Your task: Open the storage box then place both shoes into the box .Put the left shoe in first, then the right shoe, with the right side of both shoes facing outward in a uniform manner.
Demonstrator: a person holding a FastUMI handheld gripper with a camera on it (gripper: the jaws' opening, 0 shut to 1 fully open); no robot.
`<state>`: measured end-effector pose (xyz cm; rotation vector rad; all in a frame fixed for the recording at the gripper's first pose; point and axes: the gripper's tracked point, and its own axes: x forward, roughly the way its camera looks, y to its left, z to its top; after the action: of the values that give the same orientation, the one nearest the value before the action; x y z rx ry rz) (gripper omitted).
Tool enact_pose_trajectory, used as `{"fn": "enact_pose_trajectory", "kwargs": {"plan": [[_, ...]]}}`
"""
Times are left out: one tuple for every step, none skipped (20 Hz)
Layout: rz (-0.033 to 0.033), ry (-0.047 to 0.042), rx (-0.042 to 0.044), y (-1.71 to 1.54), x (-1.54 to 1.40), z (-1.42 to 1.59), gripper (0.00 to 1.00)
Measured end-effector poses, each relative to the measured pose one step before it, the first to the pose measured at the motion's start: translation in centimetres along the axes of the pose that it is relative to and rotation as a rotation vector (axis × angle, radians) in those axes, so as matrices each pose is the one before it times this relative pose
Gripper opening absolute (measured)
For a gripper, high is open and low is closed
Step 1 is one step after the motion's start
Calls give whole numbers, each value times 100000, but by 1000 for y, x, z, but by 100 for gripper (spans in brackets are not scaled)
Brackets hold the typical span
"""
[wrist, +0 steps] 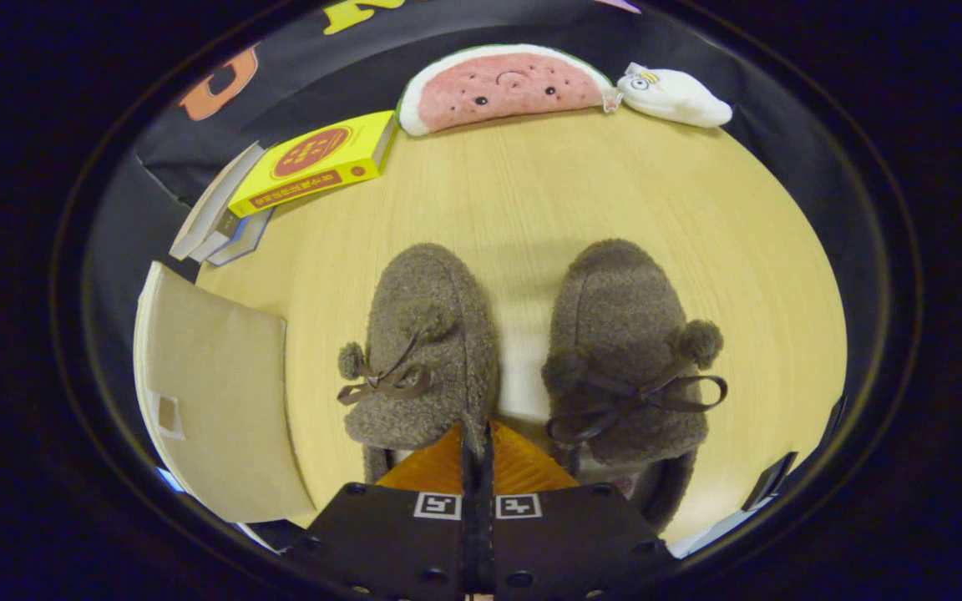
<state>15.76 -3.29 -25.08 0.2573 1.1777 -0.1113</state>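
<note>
The claw point(478, 442) is clenched with nothing held, its fingers pressed together above the gap between two fuzzy brown slippers. The left slipper point(424, 346) and right slipper point(627, 351) stand side by side on the table point(531, 184), toes pointing far, probably laid out for easy picking. The beige storage box point(214, 392) lies near left, lid seemingly closed, so opening it likely comes first.

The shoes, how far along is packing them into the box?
Done: nothing visible; both fuzzy shoes, one and the other, sit on the table. In hand: the gripper, fingers closed together, grips the edge of the first. Left: open the beige box, then load both.
</note>
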Motion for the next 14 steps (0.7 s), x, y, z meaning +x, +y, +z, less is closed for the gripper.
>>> {"fn": "enact_pose_trajectory", "kwargs": {"plan": [[916,-69,1656,1,-15,20,0],[1336,427,1327,124,-45,-148,0],[1837,424,929,201,-90,-167,0],[1862,492,2008,165,-170,-165,0],[1879,698,1462,293,-209,-192,1],[1843,574,679,375,-288,-158,0],[1335,274,-160,372,-412,-190,0],[1259,-806,-584,465,-581,-42,0],[929,-855,-1481,502,-637,-33,0],[821,-972,-1016,570,-758,-55,0],[850,-1018,-868,623,-844,-34,0],[847,-1188,-828,747,-920,10,0],[870,-1326,-1128,789,-1081,11,0],[853,-1658,-1418,847,-1097,113,0]]}}
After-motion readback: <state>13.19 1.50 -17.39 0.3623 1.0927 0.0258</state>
